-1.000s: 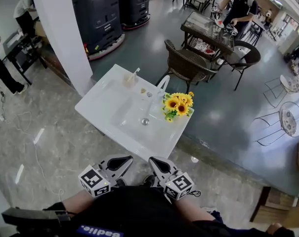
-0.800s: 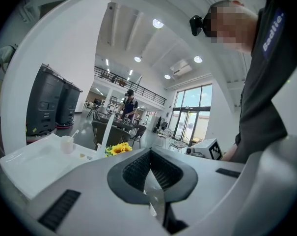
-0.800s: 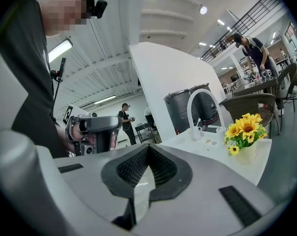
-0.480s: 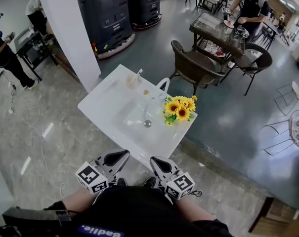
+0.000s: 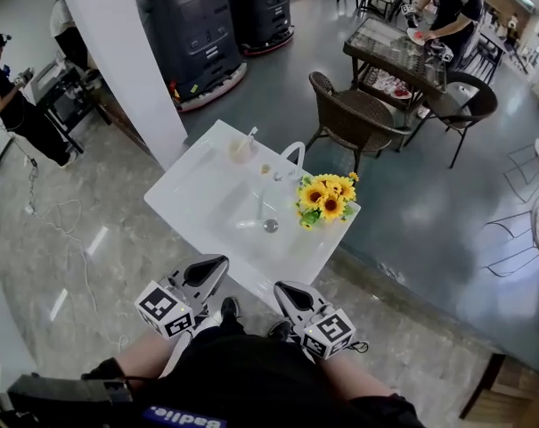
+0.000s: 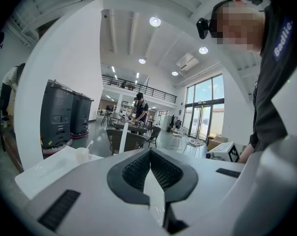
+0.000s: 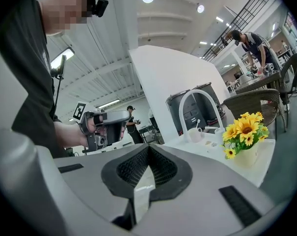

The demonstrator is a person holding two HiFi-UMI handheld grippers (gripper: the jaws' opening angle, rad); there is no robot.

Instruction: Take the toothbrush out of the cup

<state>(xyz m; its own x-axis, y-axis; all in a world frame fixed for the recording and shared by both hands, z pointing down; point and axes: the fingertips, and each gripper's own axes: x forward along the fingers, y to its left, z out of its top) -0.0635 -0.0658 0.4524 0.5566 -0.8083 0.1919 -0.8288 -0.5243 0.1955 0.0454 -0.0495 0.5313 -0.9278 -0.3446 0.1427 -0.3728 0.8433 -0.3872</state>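
Toothbrush (image 5: pixel 249 135) and cup (image 5: pixel 240 150) far off on the sink counter (image 5: pixel 193 194), too small for any detail

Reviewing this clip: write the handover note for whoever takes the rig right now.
Left gripper: shut, empty, short of the white sink's near edge.
Right gripper: shut, empty, beside it.
Toothbrush stands in the cup on the sink's far side, left of the faucet.
Done: nothing.
Left: reach the cup, open, grip the toothbrush, lift it out.

The cup (image 5: pixel 240 150) is being flanked on its right by the faucet (image 5: pixel 291 154) and sunflowers (image 5: pixel 327 199); the counter (image 5: pixel 193 185) to its left is being left open.
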